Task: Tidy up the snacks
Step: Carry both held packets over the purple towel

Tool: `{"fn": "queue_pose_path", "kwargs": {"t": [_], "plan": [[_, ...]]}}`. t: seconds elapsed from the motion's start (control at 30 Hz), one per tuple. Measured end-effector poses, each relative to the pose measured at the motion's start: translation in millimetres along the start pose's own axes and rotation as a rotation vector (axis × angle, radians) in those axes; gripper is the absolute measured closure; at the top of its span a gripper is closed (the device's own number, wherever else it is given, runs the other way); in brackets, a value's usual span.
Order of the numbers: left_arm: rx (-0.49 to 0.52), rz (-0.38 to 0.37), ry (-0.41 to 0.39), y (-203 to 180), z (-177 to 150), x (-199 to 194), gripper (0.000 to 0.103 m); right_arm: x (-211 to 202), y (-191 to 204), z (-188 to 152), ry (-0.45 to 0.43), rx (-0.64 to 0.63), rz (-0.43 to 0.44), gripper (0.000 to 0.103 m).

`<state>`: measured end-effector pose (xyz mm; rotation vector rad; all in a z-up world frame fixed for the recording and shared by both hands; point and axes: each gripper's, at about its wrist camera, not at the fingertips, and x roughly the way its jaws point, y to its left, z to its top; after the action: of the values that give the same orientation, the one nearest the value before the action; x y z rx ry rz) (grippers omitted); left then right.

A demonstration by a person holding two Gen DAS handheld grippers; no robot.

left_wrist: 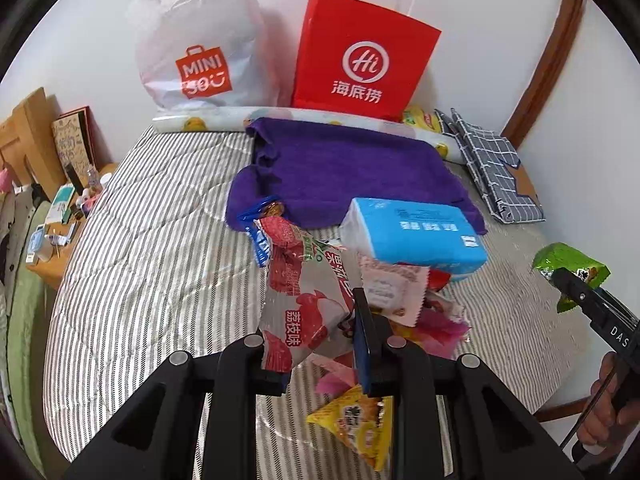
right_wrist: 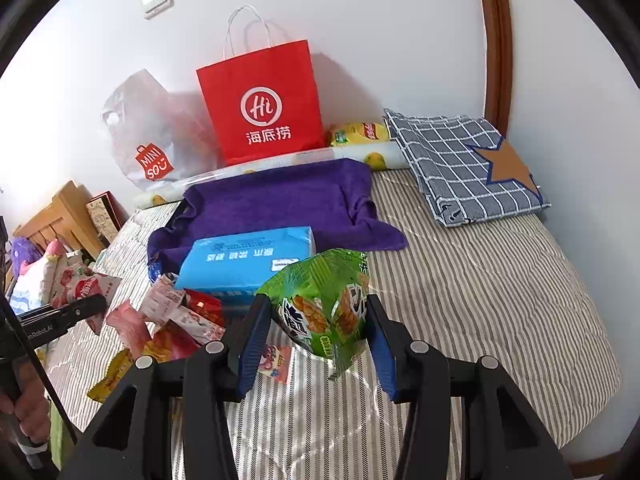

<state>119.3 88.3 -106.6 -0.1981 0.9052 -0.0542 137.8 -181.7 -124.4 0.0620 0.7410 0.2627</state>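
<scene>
The left gripper is pinching a red-and-white lychee snack bag between its fingers, holding it up above the striped bed. In the left wrist view the bag is hanging at centre, and the snack pile is lying just behind it toward 3 o'clock, with a yellow triangular packet lying below at 6 o'clock. A blue tissue pack is resting at the far edge of the pile, overlapping the purple towel spread out at 12 o'clock.

The right gripper is clamping a green snack bag between its blue-padded fingers, raised over the bed. In the left wrist view that gripper is showing at 3 o'clock, well apart from the pile. In the right wrist view a small pink packet is lying on the bed just below the green bag, toward 7 o'clock.

Against the wall at 12 o'clock, a red paper bag is standing upright beside a white plastic shopping bag. A folded checked cloth is lying at 2 o'clock.
</scene>
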Motion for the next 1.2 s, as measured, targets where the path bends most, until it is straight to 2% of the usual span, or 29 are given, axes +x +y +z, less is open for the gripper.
{"fn": "queue_pose_path", "kwargs": {"t": [0.63,0.97,1.2], "plan": [[0.030,-0.066,0.000,-27.9,24.1,0.7,0.079,-2.3,12.1,23.2,-0.015,-0.017,0.045,0.058],[0.063,-0.083,-0.001,-40.6,56.6,12.6,0.079,16.0,15.7,48.7,-0.019,-0.022,0.065,0.058],[0.084,-0.083,0.000,-45.0,87.5,27.6,0.079,32.1,16.5,75.1,-0.047,-0.038,0.048,0.058]]}}
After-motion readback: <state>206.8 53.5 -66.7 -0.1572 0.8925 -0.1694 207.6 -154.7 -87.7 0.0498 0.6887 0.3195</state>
